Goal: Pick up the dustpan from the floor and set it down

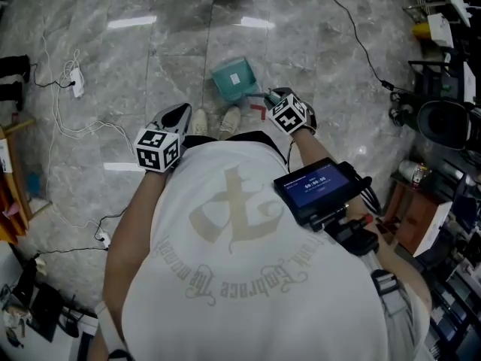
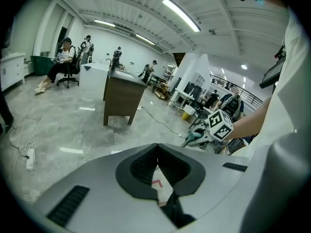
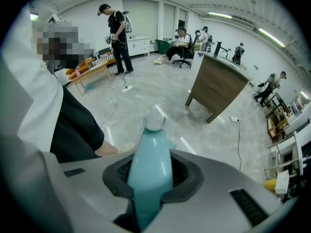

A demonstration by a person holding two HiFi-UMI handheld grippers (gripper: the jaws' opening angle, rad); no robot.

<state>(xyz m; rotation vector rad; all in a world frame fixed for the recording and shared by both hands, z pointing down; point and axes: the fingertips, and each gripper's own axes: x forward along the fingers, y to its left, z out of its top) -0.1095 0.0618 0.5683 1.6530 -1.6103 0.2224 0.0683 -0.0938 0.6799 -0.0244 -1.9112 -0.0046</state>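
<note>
The teal dustpan (image 1: 234,80) hangs tilted just above the grey marble floor, in front of the person's shoes. My right gripper (image 1: 264,101) is shut on its teal handle (image 3: 149,163), which runs up between the jaws and ends in a pale hanging loop. In the left gripper view the same handle (image 2: 195,137) shows beside the right gripper's marker cube (image 2: 219,124). My left gripper (image 1: 180,113) hovers to the left of the shoes. Its jaws meet at the tips with nothing between them (image 2: 158,160).
White cables and a power strip (image 1: 75,81) trail over the floor at the left. A black cable (image 1: 353,28) runs at the upper right, with cluttered shelves (image 1: 443,126) on the right. A wooden desk (image 3: 216,86) and several people stand farther off.
</note>
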